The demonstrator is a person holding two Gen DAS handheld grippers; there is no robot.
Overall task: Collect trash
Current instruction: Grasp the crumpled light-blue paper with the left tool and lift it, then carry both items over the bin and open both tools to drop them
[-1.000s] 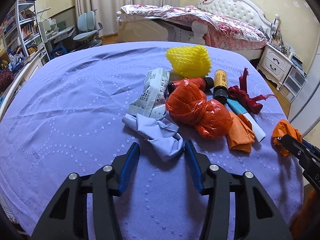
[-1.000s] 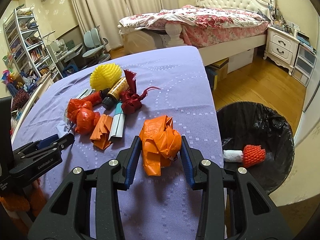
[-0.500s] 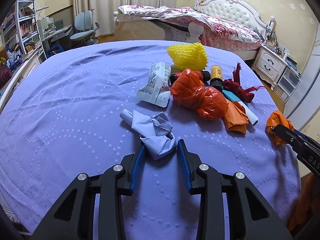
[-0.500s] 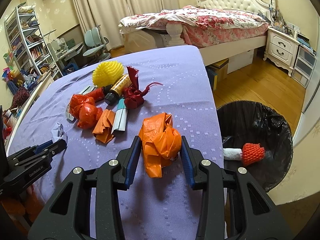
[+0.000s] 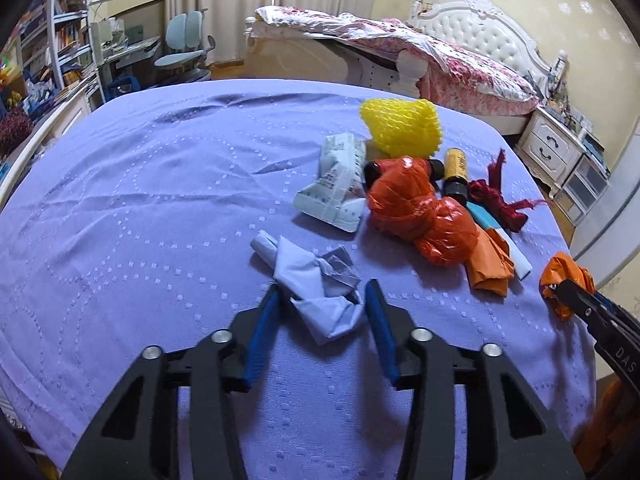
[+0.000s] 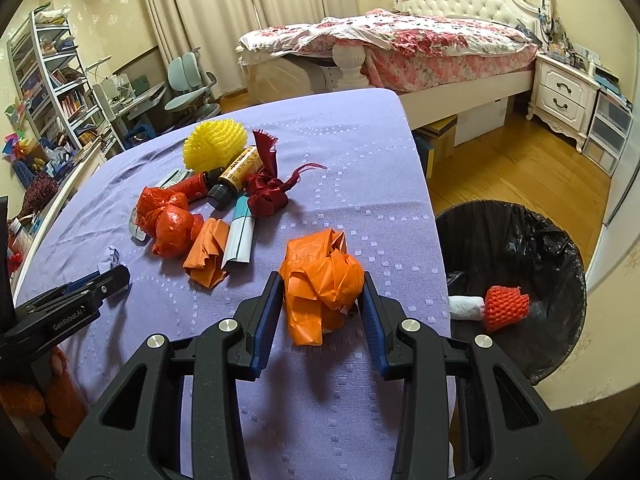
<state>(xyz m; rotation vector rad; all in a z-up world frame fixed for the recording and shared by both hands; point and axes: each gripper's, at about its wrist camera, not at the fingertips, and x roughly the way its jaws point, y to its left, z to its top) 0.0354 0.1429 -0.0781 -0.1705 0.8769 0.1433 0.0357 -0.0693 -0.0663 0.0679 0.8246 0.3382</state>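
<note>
the left gripper [image 5: 325, 312] is closed on a crumpled pale-blue wad [image 5: 316, 288], the lower folds of which are pinched between the blue fingers [image 5: 262, 322] while the rest trails forward onto the purple desk [image 5: 140, 200]. the right gripper [image 6: 320, 300] is clamped on a crumpled orange bag [image 6: 320, 280], which is squeezed from both sides and seems to be held just above the desk near its right edge.

both pieces are judged to be very light, soft and springy. the blue wad looks like thin paper or film that could tear or slip out if only an outer flap is held, so the dense middle of the bundle is the better place to grip. the orange bag is slick plastic, and it is best held across its bulk, as it is now.

further out, a red bag [image 5: 420, 216], a folded wrapper [image 5: 334, 184], a yellow foam net [image 5: 400, 128], a brown bottle [image 5: 454, 172], a dark-red ribbon [image 5: 498, 204] and an orange sheet [image 5: 490, 264] are left on the desk. a black-lined bin [image 6: 516, 276] stands on the floor just beside the desk's right edge, with a red net [image 6: 504, 306] already inside.

compared with a second ago, the left fingers have closed from a wide gap around the wad to a firm pinch, and the wad has been drawn clear of the pile. the right grip on the orange bag is unchanged.
</note>
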